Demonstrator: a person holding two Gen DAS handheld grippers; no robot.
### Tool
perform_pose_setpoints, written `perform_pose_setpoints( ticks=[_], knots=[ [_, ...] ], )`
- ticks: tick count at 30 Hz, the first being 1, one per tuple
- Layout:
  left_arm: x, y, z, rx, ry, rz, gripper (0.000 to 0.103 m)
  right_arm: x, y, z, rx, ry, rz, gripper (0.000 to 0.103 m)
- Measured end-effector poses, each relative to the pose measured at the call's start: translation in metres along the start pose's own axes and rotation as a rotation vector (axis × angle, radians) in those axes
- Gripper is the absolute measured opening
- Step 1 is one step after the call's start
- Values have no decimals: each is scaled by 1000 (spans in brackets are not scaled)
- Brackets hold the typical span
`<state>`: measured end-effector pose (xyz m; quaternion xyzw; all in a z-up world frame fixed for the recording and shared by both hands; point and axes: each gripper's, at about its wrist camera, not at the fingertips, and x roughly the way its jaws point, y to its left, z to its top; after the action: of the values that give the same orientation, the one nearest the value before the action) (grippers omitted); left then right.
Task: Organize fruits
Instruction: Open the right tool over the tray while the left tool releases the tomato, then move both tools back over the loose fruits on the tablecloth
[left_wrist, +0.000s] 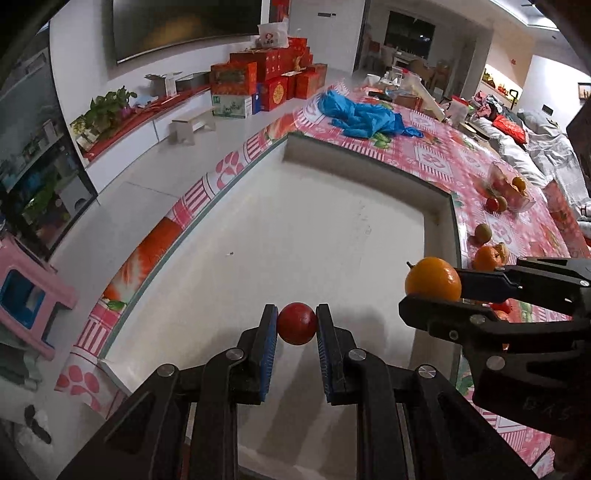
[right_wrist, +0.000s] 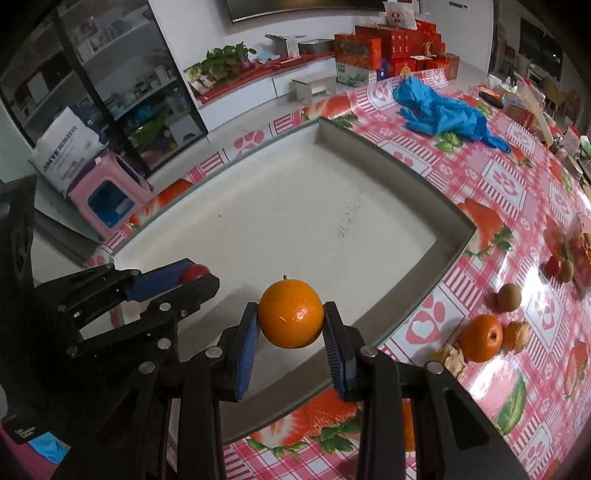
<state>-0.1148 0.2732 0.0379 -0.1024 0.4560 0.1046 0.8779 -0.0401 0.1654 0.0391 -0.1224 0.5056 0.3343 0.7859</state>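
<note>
My left gripper (left_wrist: 296, 323) is shut on a small red fruit (left_wrist: 297, 324) and holds it over the near part of a large white tray (left_wrist: 295, 221). My right gripper (right_wrist: 290, 319) is shut on an orange (right_wrist: 290, 314) and holds it over the tray's near right edge. In the left wrist view the right gripper and its orange (left_wrist: 433, 283) are to the right. In the right wrist view the left gripper (right_wrist: 192, 277) is to the left with the red fruit (right_wrist: 194, 272) partly hidden.
The white tray (right_wrist: 280, 206) lies on a table with a pink fruit-print cloth (right_wrist: 517, 192). Right of the tray lie an orange (right_wrist: 481, 338), orange peel (right_wrist: 519, 336), a kiwi (right_wrist: 508, 297) and a clear pack of fruit (left_wrist: 509, 188). A blue plastic bag (right_wrist: 443, 110) lies beyond.
</note>
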Motion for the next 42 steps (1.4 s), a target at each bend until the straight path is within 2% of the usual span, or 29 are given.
perform_pose_setpoints(
  ticks=[2,3,4,5,6,7,8,9,12,16,21,24,28,34,38,40,42],
  knots=[
    [2,2,-1,-12,14,6,23,0,-1,-2,7,3,10,46],
    [3,3,-1,-21,22,5,23,-1,-2,-1,9,0,14,57],
    [4,4,-2,-31,32,0,23,-3,-3,-1,10,-6,17,63],
    [5,6,-2,-38,39,0,33,-5,-3,-1,9,-14,11,63],
    [5,7,-3,-48,41,15,61,-8,-4,-1,9,-21,5,63],
    [3,10,-4,-59,35,45,76,-10,-6,-1,15,-26,10,65],
    [-2,13,-5,-70,6,76,93,-13,-9,0,26,-29,21,76],
    [-5,14,-6,-75,-15,77,93,-16,-11,0,39,-36,24,82],
    [-16,12,-4,-70,-32,31,93,-26,-18,2,67,-56,19,82],
    [-30,1,1,-37,-65,34,93,-50,-34,8,95,-99,7,83],
    [-47,-19,13,1,-101,-3,93,-95,-71,12,159,-187,-45,84],
    [-54,-30,18,19,-120,-21,93,-118,-99,4,227,-225,-79,89],
    [-59,-52,16,46,-121,-68,93,-121,-132,-28,316,-208,-144,92],
    [-54,-102,-11,152,-83,-109,93,-94,-170,-102,435,-105,-225,92],
    [-47,-139,-36,244,-43,-133,93,-88,-183,-145,442,-88,-332,92],
    [-42,-152,-43,277,-34,-118,93,-86,-184,-164,424,-86,-410,92],
    [-35,-163,-45,291,-17,-114,93,-87,-185,-178,422,-91,-447,92]
  ],
)
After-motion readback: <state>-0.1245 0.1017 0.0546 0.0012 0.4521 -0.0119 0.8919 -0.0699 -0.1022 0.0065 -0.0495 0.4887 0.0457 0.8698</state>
